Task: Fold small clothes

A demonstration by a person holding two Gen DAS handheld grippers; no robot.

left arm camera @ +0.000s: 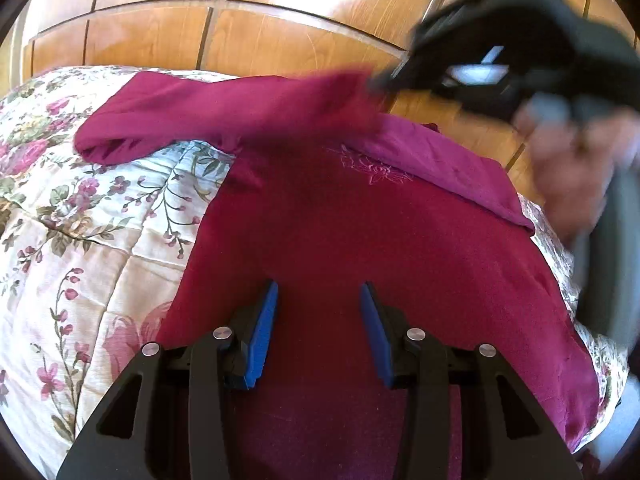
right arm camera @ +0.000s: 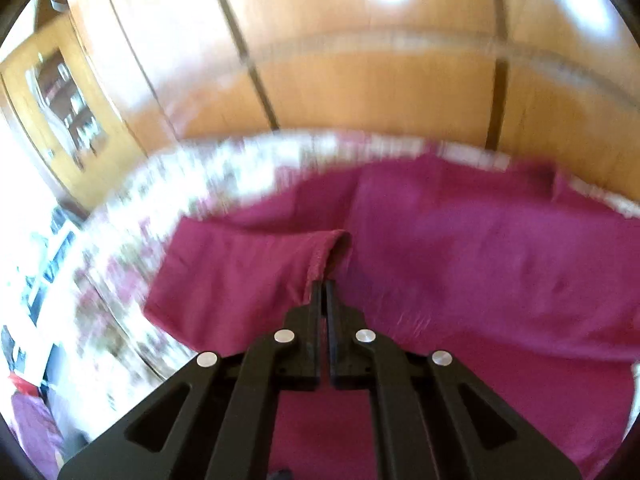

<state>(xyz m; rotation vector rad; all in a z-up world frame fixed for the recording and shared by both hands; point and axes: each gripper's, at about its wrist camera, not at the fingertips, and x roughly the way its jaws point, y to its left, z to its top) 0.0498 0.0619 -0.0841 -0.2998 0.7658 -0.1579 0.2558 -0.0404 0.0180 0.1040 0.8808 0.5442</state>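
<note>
A magenta long-sleeved top (left arm camera: 360,236) lies spread on a floral quilt (left arm camera: 80,216). My left gripper (left arm camera: 320,292) is open, blue pads apart, just over the top's lower body, holding nothing. My right gripper (right arm camera: 324,284) is shut on the cuff of one sleeve (right arm camera: 320,256) and holds it lifted over the body of the top (right arm camera: 500,264). In the left wrist view the right gripper (left arm camera: 384,80) is blurred at the upper right, with the sleeve (left arm camera: 224,112) stretched from it to the left. The right wrist view is motion-blurred.
A wooden wardrobe (left arm camera: 256,8) stands right behind the bed. The person's hand (left arm camera: 580,160) holds the right gripper at the right. A wooden cabinet with a glass door (right arm camera: 64,104) and clutter stand at the left in the right wrist view.
</note>
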